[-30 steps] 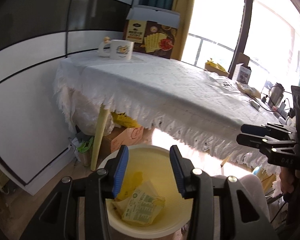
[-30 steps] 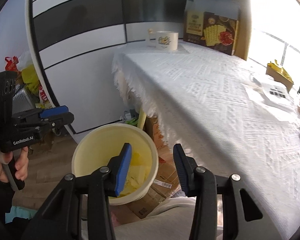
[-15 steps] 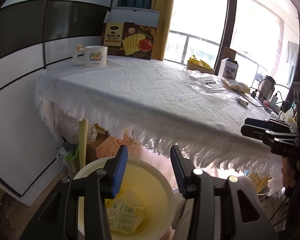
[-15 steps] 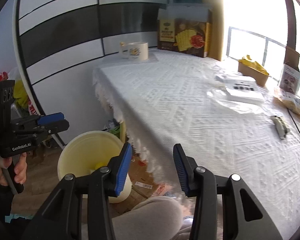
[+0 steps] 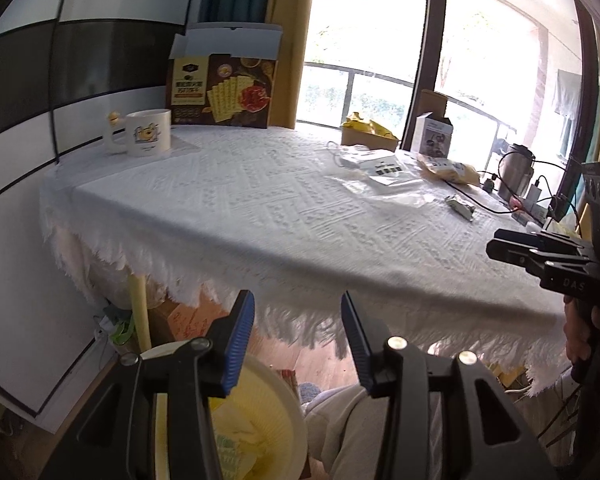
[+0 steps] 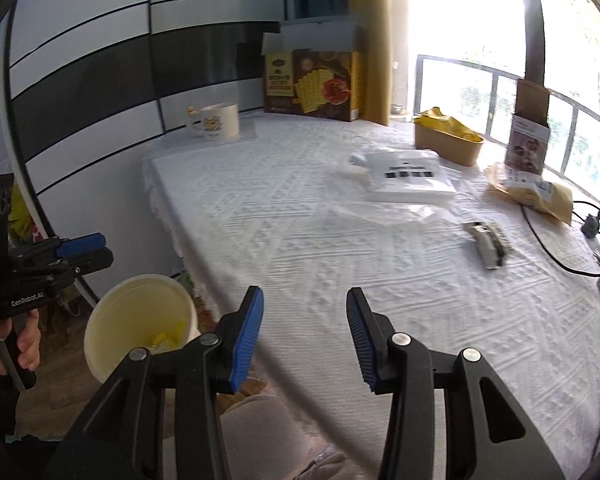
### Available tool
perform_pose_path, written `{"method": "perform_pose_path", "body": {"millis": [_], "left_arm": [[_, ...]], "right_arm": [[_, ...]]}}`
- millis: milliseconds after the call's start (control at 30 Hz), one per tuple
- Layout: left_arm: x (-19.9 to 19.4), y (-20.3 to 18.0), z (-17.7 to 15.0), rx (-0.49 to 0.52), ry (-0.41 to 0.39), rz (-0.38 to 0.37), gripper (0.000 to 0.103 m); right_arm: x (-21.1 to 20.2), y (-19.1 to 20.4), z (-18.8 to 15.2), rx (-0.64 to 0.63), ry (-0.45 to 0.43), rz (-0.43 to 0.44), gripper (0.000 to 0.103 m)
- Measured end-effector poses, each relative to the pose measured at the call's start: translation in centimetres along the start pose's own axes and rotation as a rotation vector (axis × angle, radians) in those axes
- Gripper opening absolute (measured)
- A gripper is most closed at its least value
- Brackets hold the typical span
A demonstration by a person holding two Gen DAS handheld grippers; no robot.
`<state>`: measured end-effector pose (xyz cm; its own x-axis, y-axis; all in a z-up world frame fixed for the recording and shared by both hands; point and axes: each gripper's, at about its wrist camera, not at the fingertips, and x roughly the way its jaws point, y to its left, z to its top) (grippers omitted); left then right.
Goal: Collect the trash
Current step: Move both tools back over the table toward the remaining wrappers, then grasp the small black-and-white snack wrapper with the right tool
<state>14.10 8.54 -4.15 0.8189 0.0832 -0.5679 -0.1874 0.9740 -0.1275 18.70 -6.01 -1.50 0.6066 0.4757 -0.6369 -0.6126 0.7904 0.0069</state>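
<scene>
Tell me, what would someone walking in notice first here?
Probably the big table under a white lace cloth, bright against the window, with a cracker box and a mug at its far end and wrappers and packets scattered toward the window side. Next, the pale yellow bin on the floor by the table's near corner, with yellow scraps in it. Both handheld grippers, left gripper and right gripper, have empty blue jaws standing apart.

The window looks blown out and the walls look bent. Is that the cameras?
Yes. Left wrist view: the window is overexposed to white, and the wall stripes bow from the fisheye lens. Right wrist view: glare washes out the curtain and window, the tablecloth is slightly soft, and the corners go black.
</scene>
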Motion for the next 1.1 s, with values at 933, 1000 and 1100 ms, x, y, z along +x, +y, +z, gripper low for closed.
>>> {"method": "perform_pose_path", "body": {"millis": [933, 1000, 1100], "left_arm": [[9.7, -4.2, 6.7, 0.059, 0.059, -0.112, 0.048], [10.7, -4.3, 7.3, 0.059, 0.066, -0.116, 0.049], [12.0, -4.7, 8.2, 0.068, 0.073, -0.124, 0.049]], "right_arm": [[6.2, -13.9, 4.1, 0.107, 0.13, -0.205, 0.041], [7.0, -14.6, 4.5, 0.108, 0.143, -0.21, 0.041], [8.2, -15.4, 5.1, 0.113, 0.161, -0.213, 0.041]]}}
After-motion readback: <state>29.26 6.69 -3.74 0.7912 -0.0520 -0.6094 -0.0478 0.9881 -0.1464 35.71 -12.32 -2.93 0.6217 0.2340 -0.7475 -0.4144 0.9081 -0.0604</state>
